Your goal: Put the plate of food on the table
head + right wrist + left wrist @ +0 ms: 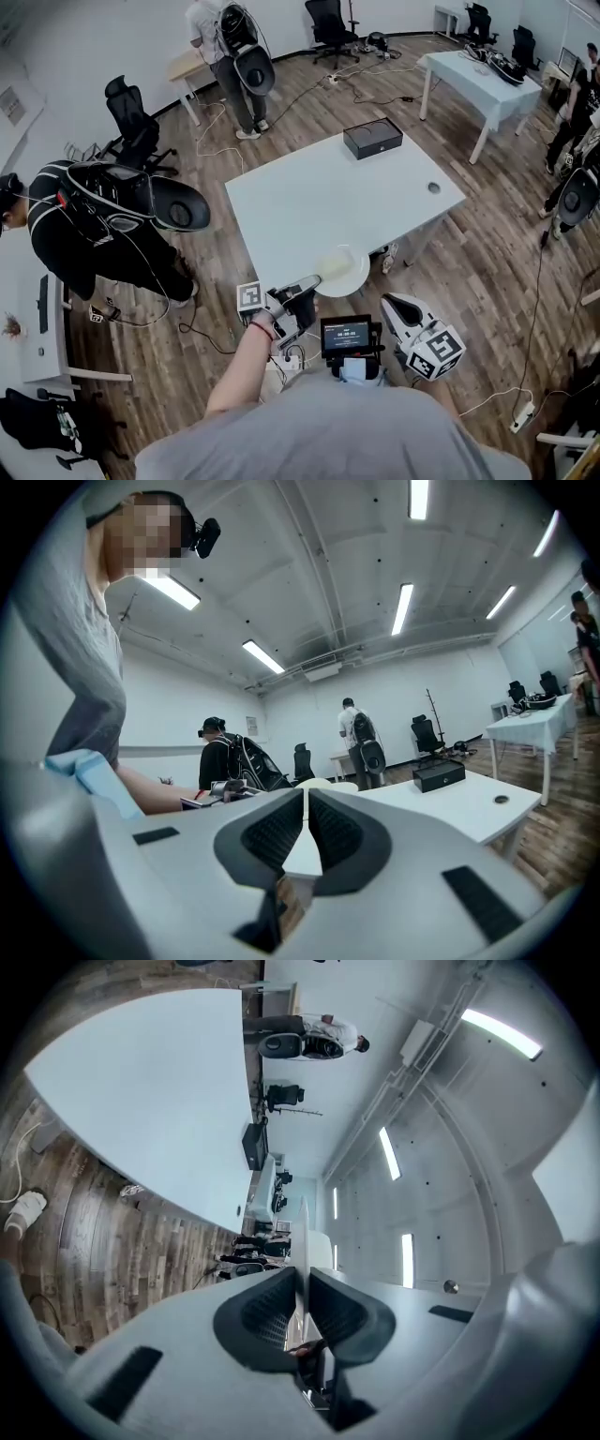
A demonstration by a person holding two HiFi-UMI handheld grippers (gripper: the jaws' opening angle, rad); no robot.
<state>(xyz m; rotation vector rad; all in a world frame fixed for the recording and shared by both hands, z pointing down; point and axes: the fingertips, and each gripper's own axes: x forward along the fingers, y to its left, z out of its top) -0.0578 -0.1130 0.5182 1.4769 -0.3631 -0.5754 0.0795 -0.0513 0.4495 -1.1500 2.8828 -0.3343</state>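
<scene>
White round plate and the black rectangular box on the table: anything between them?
Nothing. The head view shows only bare white tabletop between the white round plate and the black rectangular box.

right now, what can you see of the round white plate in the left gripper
The round white plate looks smooth and glossy, with a shallow raised rim. On it lies pale food. It sits about level, the left gripper shut on its near-left rim. It is at the near edge of the white rectangular table, partly over the wooden floor; whether it rests on the table is unclear.
</scene>
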